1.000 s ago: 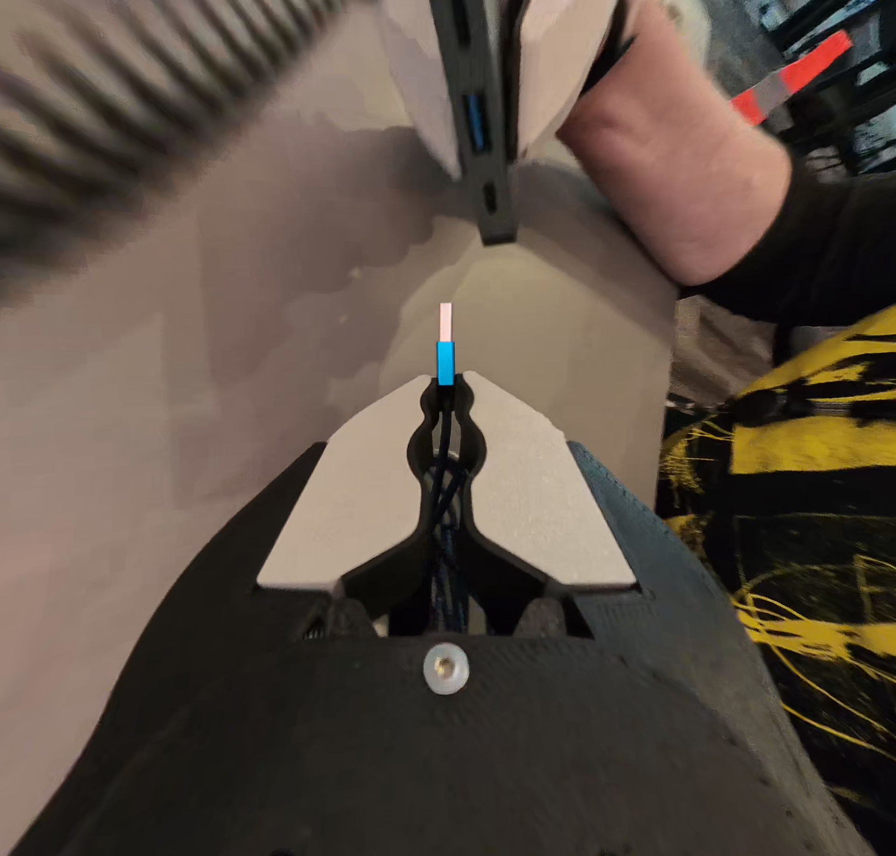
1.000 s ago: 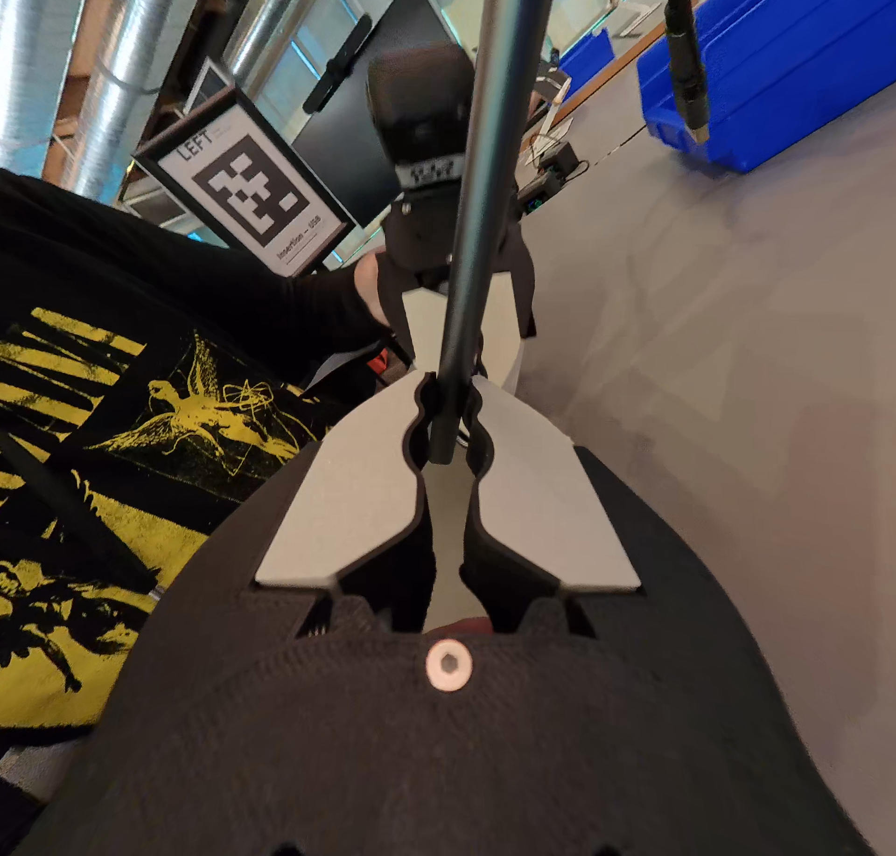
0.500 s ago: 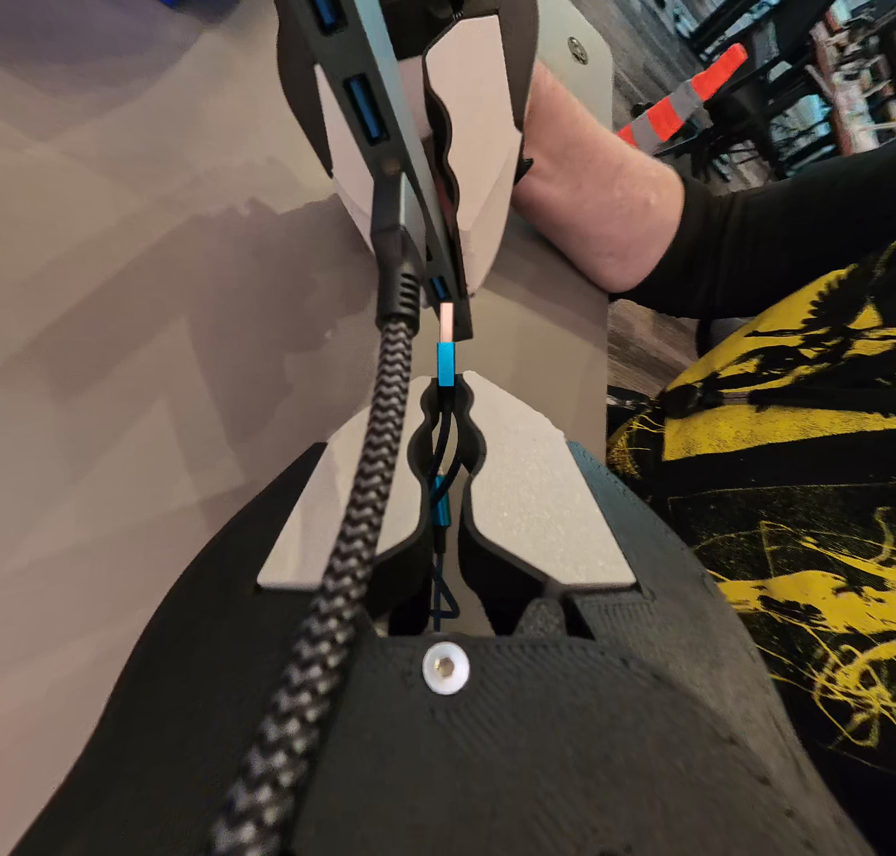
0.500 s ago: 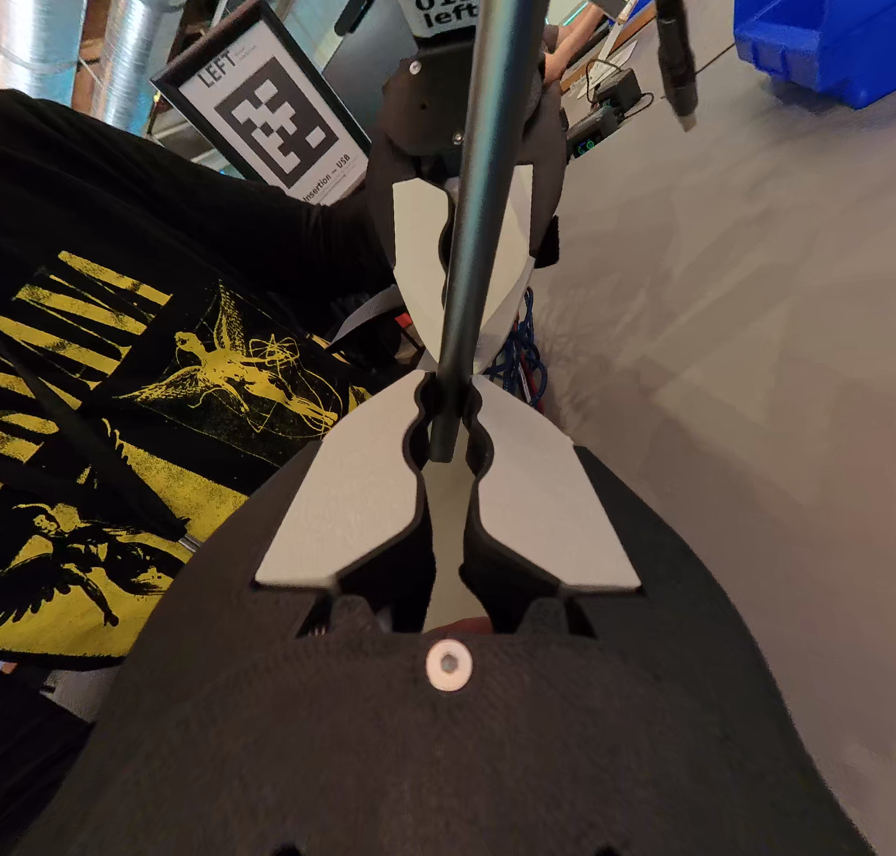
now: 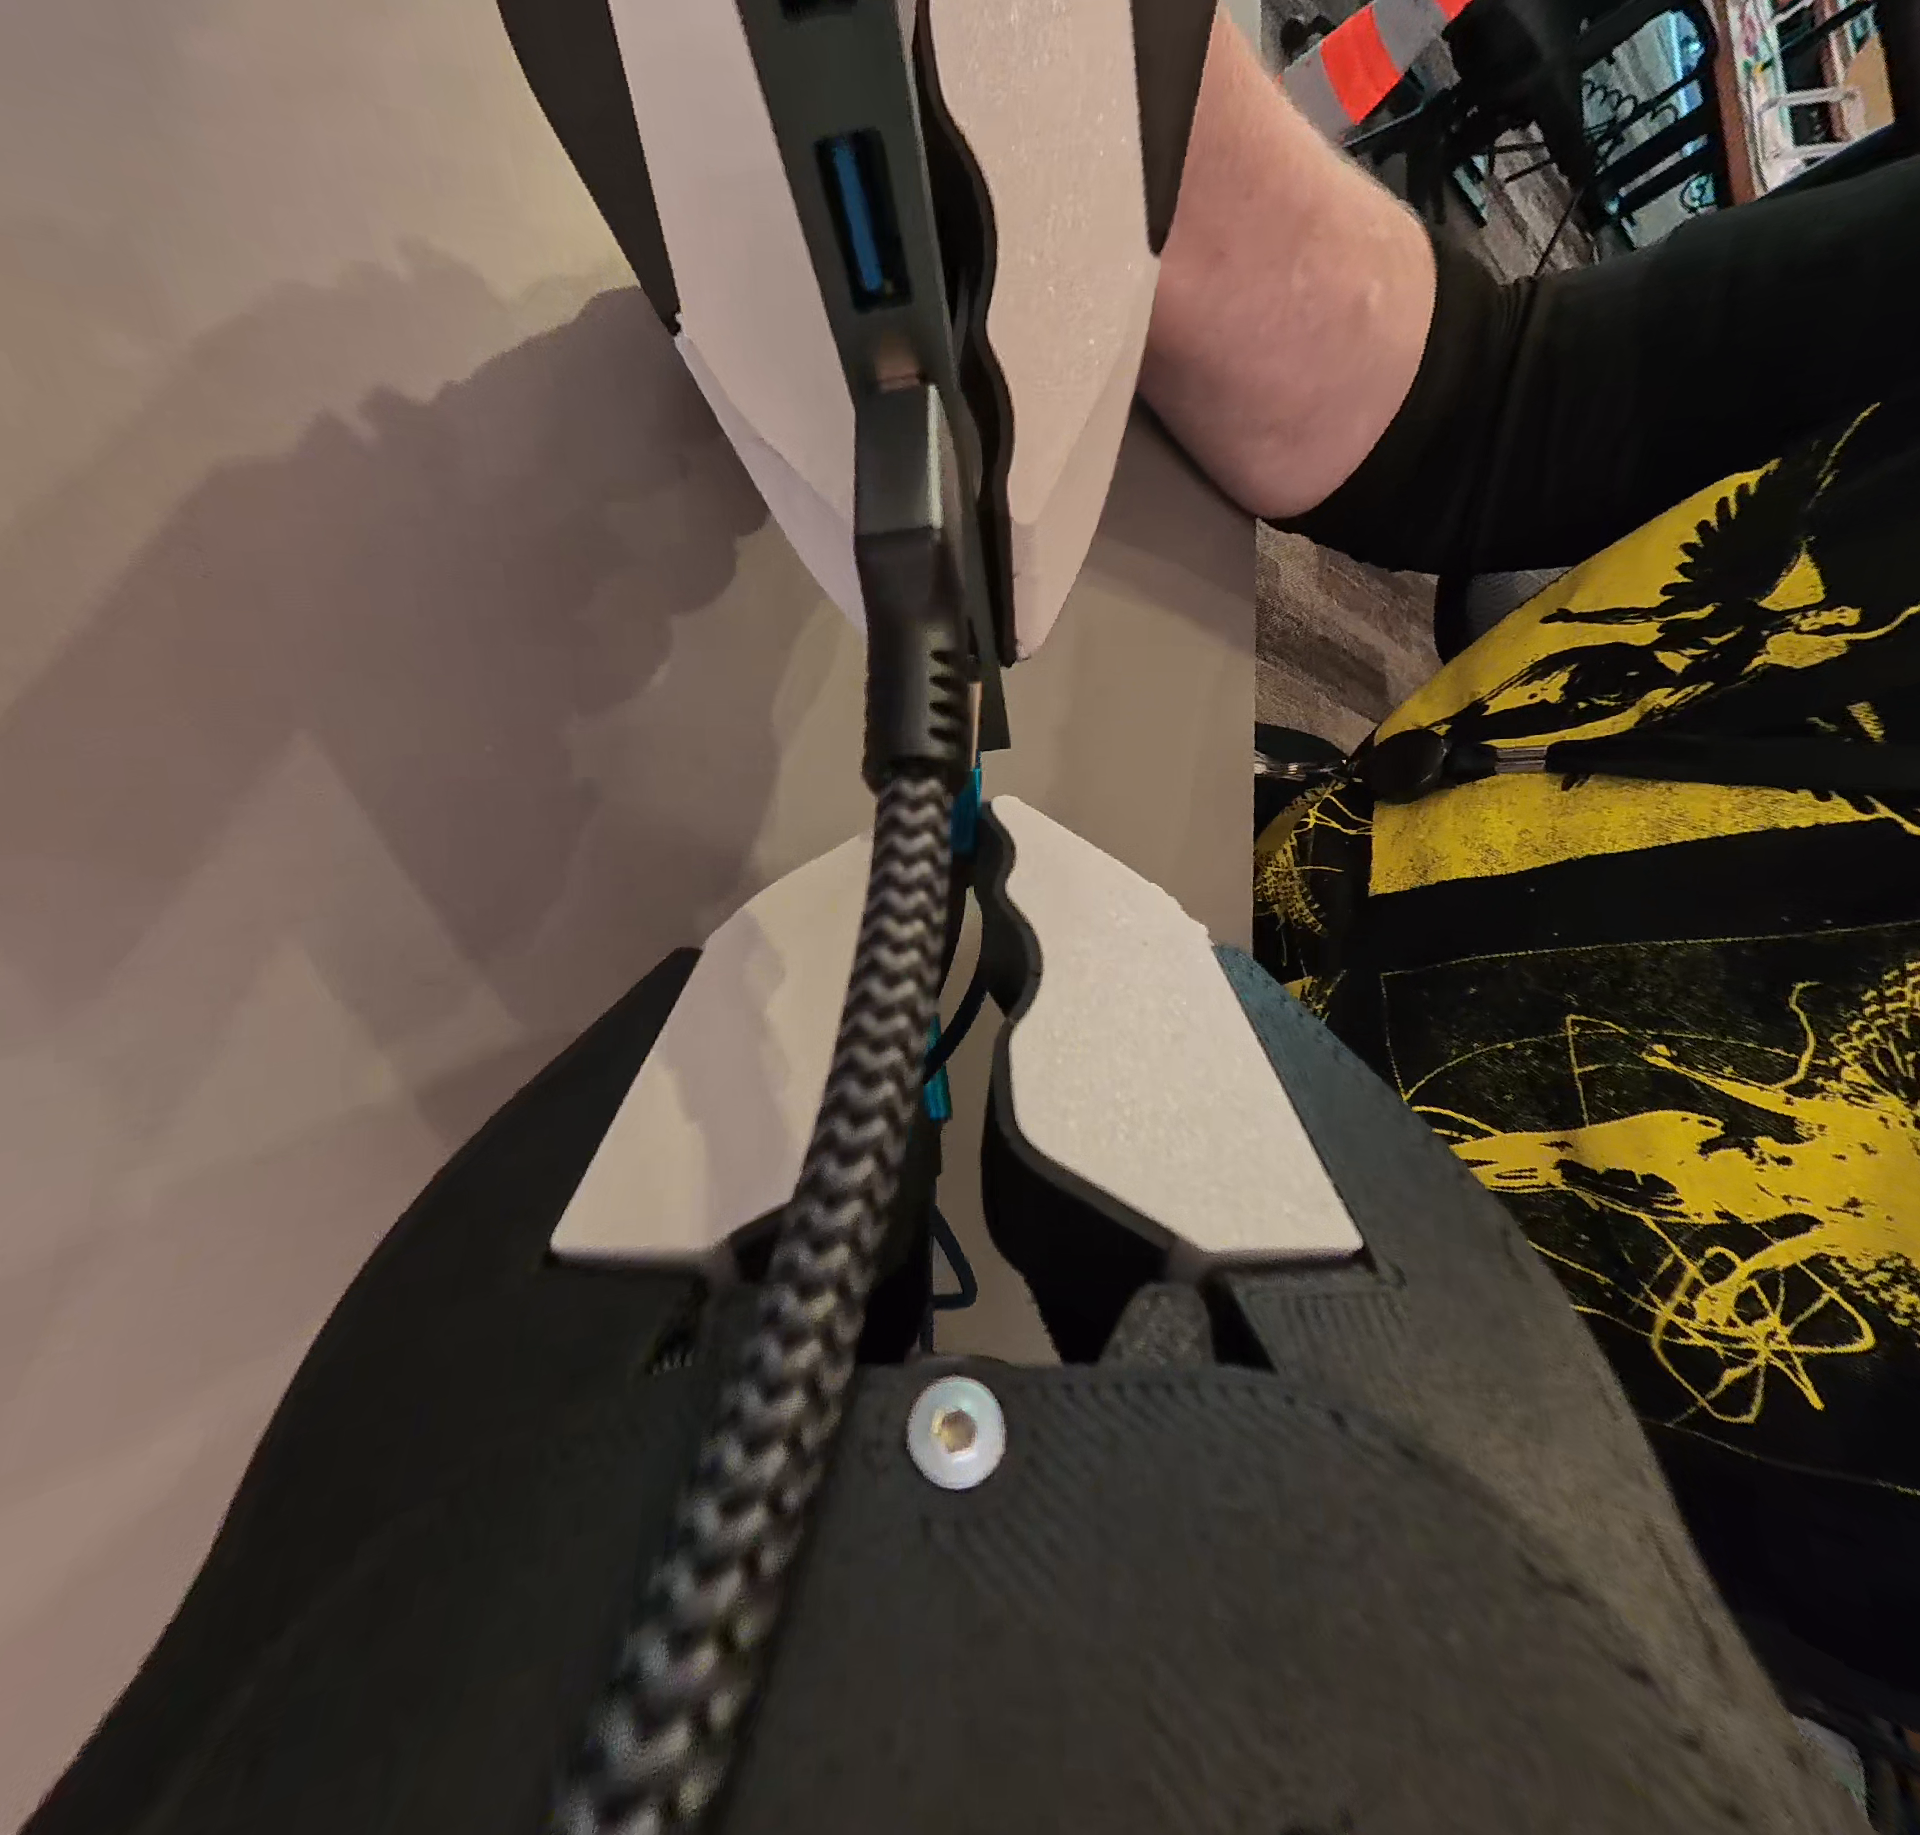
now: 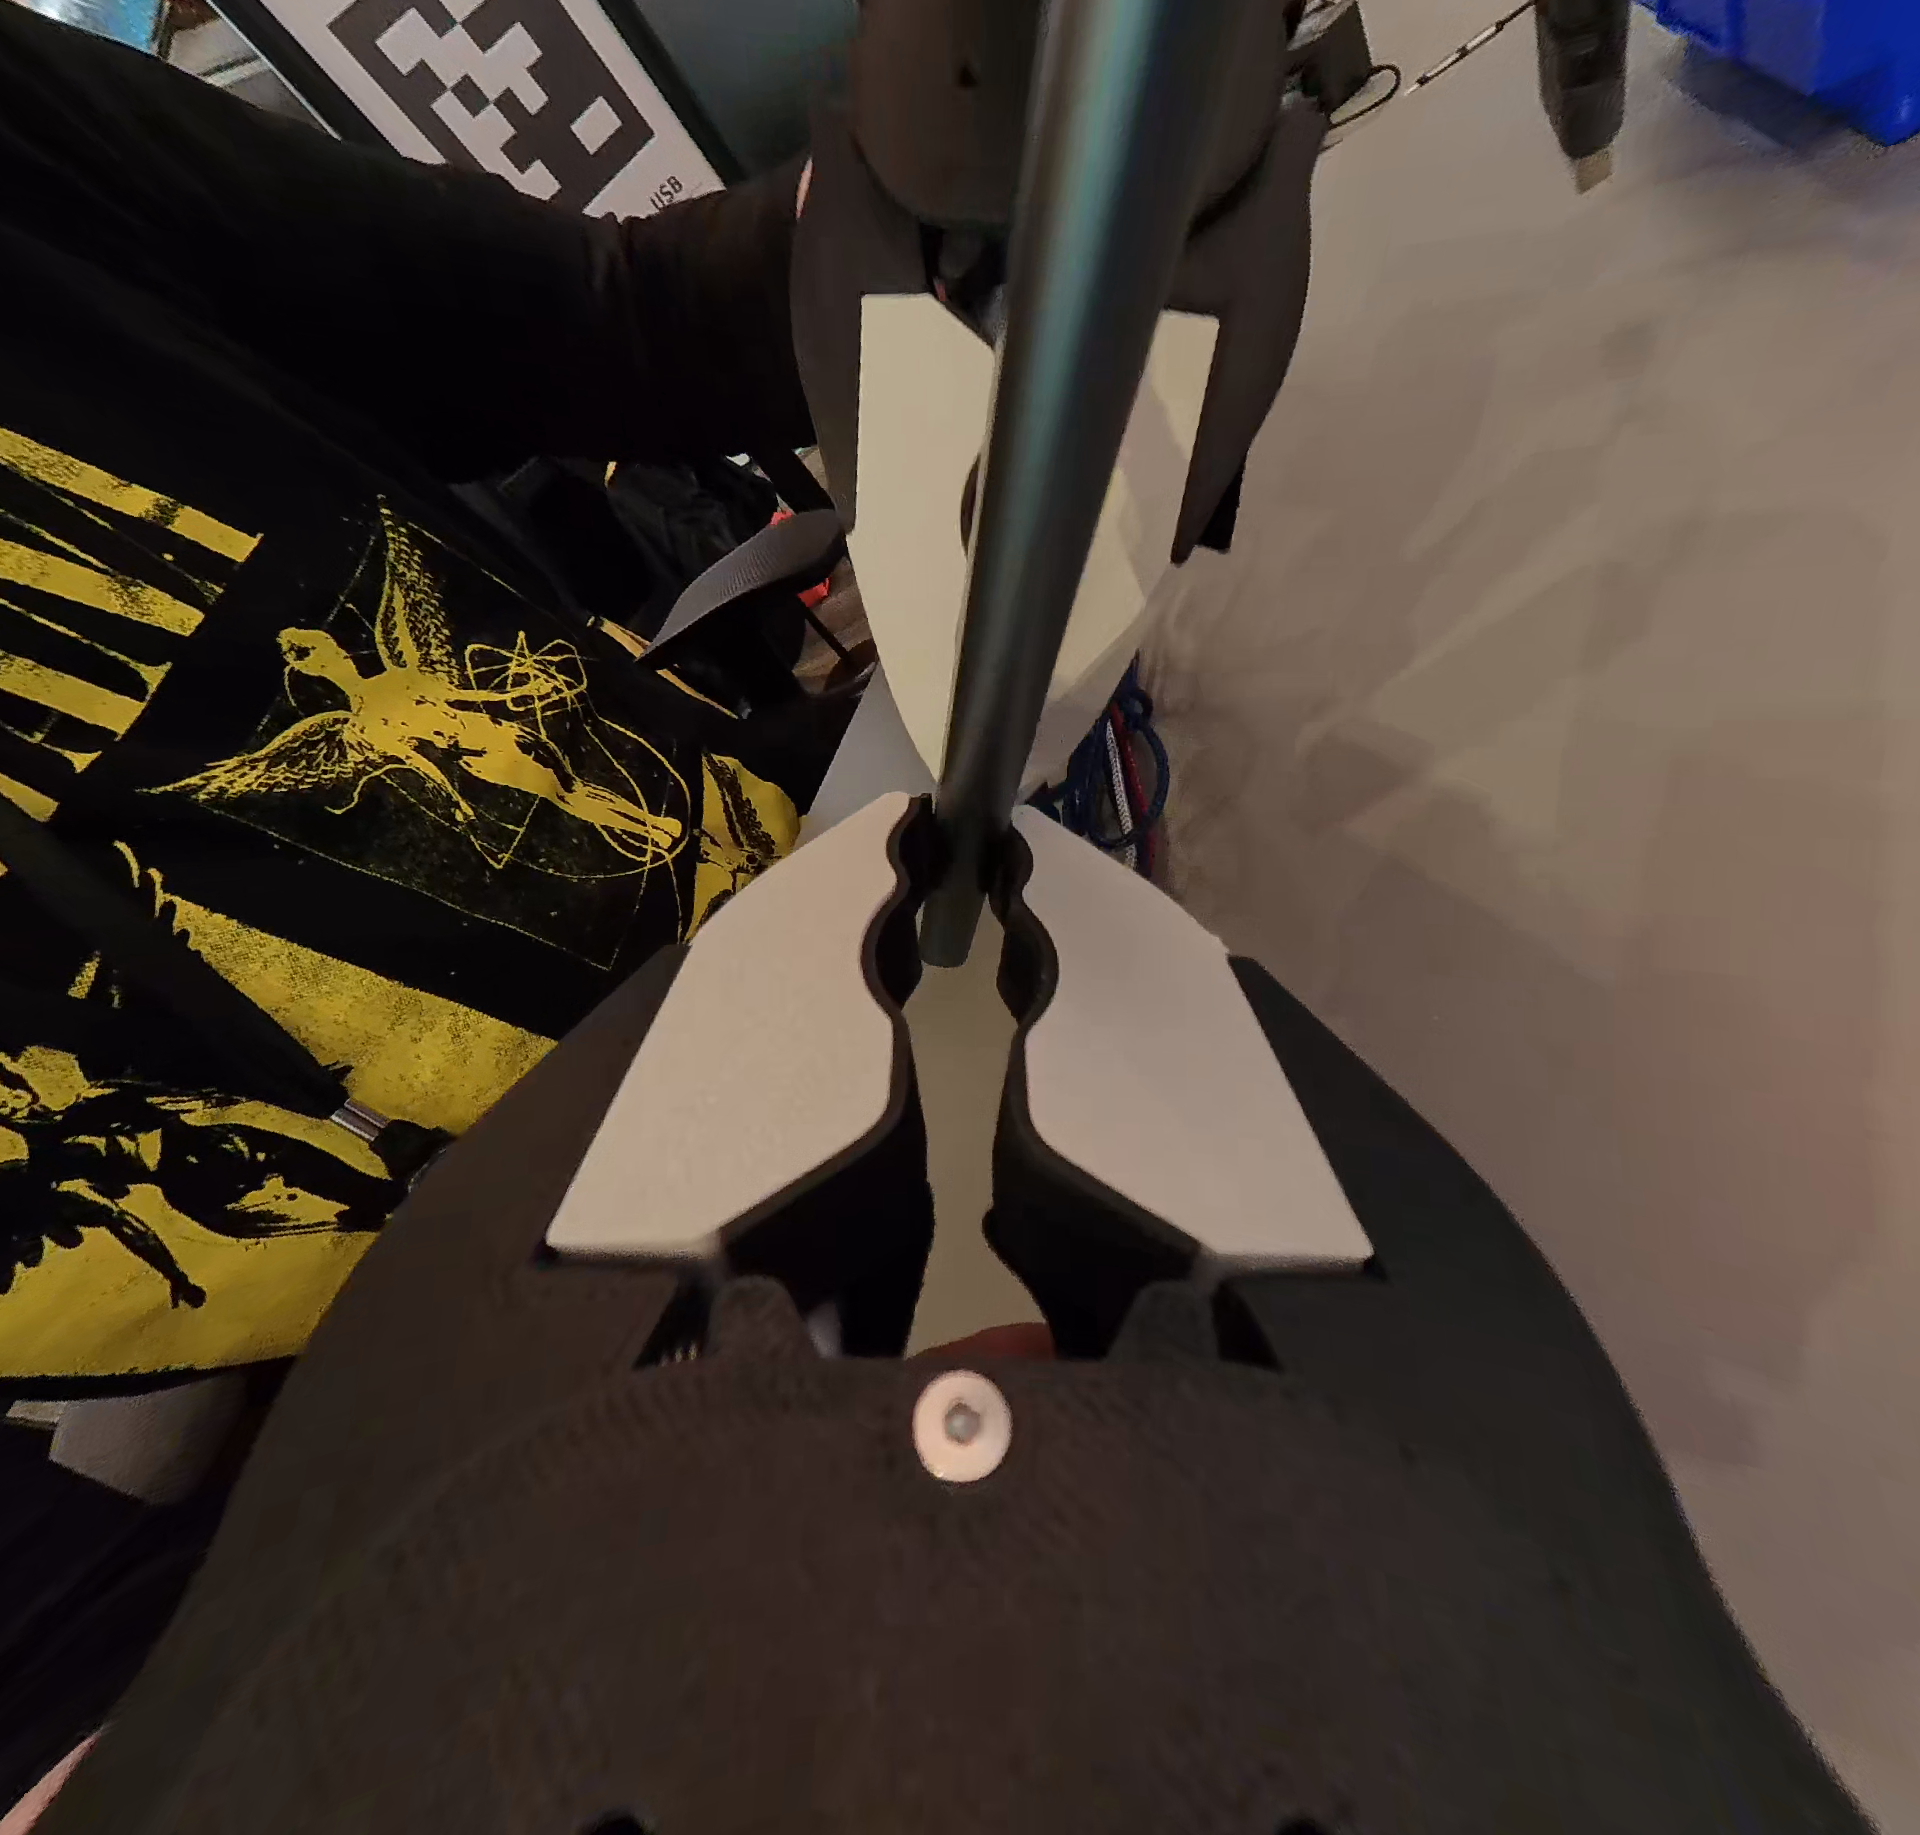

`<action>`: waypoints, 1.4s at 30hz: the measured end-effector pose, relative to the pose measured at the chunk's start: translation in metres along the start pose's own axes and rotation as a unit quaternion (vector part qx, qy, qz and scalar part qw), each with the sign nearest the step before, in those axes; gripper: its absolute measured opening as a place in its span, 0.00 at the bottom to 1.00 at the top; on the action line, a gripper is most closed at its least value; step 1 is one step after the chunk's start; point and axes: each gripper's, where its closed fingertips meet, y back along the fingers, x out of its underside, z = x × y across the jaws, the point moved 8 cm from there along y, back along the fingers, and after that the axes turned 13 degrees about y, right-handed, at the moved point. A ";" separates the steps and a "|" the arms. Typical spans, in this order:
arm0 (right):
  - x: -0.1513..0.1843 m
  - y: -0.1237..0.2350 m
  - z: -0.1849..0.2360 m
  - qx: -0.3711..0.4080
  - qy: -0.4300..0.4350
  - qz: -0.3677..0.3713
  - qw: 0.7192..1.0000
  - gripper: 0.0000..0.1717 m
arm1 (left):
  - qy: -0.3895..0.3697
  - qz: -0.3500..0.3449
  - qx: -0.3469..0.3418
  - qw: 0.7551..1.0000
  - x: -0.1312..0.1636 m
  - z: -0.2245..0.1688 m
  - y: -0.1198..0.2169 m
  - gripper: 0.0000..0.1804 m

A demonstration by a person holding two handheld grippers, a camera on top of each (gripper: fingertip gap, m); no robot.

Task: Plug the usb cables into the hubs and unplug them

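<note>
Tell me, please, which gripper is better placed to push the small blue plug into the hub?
The left gripper: it holds the blue plug, its tip right at the hub. The right gripper is shut on the hub, steadying it.

The right gripper (image 6: 961, 840) clamps the end of a slim, dark grey metal hub (image 6: 1049, 435) – both pads (image 6: 902, 850) press its sides. Beyond it the left gripper (image 6: 1023, 580) points back, close to the hub. A coil of blue, red and white braided cables (image 6: 1127, 757) lies on the grey surface (image 6: 1558, 746); a blue plastic bin (image 6: 1787, 9) sits far right – beside a hanging black plug (image 6: 1579, 71).
</note>
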 end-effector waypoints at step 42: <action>-0.005 -0.004 -0.035 -0.062 -0.217 -0.252 0.941 0.06 | -0.602 0.006 -0.685 0.410 -0.014 -0.007 0.017 0.03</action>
